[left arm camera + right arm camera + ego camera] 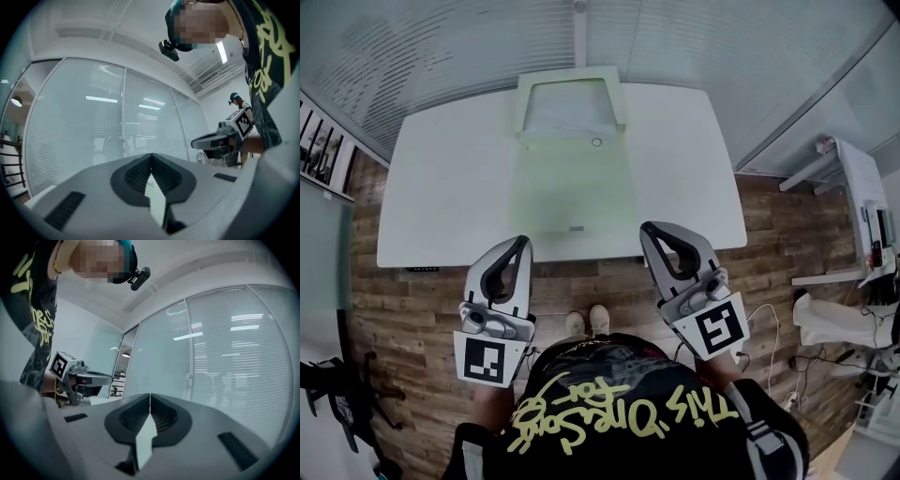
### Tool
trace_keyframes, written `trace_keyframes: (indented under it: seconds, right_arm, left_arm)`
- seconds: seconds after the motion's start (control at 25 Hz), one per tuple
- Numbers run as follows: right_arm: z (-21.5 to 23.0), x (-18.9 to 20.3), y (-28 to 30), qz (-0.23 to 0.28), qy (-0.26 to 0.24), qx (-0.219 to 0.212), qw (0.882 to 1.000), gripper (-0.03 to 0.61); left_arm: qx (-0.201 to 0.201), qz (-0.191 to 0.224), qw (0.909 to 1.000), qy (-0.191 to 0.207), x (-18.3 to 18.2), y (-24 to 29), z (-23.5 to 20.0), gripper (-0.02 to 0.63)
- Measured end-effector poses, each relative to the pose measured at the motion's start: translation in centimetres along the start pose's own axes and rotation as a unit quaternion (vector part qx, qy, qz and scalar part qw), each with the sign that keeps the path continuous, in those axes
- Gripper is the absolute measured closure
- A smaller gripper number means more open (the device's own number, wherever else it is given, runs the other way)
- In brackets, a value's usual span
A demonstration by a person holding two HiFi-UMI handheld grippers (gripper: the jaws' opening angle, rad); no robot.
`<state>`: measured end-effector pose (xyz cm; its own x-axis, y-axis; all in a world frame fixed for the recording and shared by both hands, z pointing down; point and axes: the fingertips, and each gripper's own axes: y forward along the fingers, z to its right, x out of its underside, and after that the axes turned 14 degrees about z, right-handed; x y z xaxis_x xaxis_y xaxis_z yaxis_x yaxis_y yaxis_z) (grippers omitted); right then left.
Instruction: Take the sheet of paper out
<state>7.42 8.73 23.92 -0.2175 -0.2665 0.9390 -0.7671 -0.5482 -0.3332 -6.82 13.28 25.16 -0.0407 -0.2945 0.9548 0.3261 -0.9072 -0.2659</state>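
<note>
Lying beyond left tongs (524, 240), right tongs (646, 228): folder (572, 183)

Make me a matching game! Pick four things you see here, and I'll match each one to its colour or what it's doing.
Things:
1. table
2. folder
3. floor
4. left gripper

Colours or states:
A. brown wood
B. jaws shut, nothing between them
C. white
D. pale green, lying flat on the table

Right pairs: 1-C, 2-D, 3-A, 4-B
</note>
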Motion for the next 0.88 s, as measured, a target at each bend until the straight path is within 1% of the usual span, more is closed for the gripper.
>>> trace_keyframes:
  seconds: [0.4, 0.68, 0.88]
  right_arm:
    - [0.4, 0.3, 0.5, -0.001, -0.001, -0.009, 1.000, 0.569]
    - [0.7, 0.4, -0.1, 0.002, 0.003, -0.013, 1.000, 0.569]
    - [1.1, 0.6, -0.4, 0.000, 0.007, -0.024, 1.000, 0.569]
  left_arm:
    - [-0.012, 0.004, 0.9999, 0.003, 0.1, 0.2, -0.6, 0.609]
    - [-0.022, 0.002, 0.9997, 0.009, 0.1, 0.0, -0.2, 0.609]
    - [-0.035, 0.005, 0.9993, 0.013, -0.2, 0.0, 0.3, 0.609]
